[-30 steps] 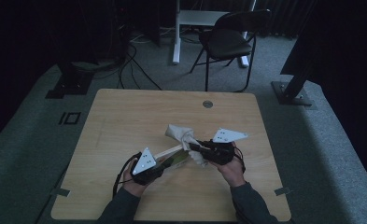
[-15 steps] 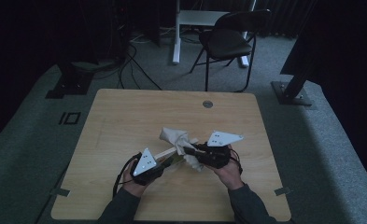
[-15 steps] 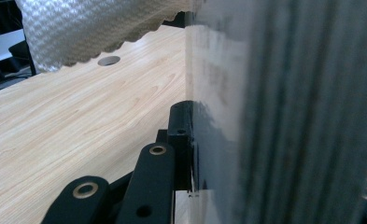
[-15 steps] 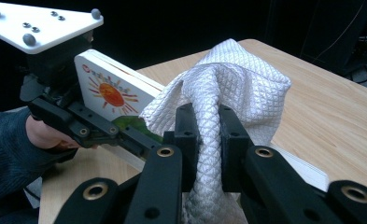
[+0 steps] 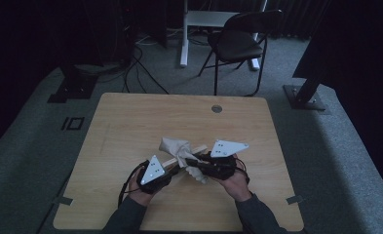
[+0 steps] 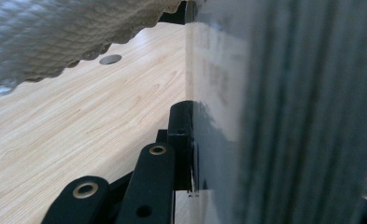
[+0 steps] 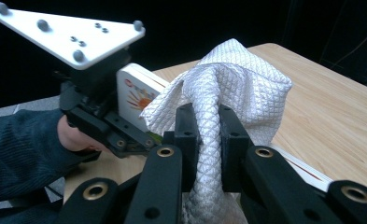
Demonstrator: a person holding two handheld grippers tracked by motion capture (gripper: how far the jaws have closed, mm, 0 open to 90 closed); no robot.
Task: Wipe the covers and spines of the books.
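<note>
- I am holding a white quilted cloth (image 7: 228,88) in my right gripper (image 7: 208,140); its two black jaws are pressed together on a bunched fold of the fabric, which rises above them in a loose peak
- My left gripper (image 5: 172,168) is clamped on a thin flat book or board (image 7: 139,95), white with an orange handprint on its cover, tilted up off the table (image 5: 130,122); in the left gripper view the board's grey face (image 6: 288,112) sits tight against the jaw
- Both things sit near the middle of the wooden table, towards the near edge, with the cloth draped over the far end of the board
- Risk, as I judge it: the cloth is pinched only by a narrow fold, so a firm wipe could pull it free
- The board is gripped at one end, so pressure from the cloth could lever it round or make it slip in the jaws
</note>
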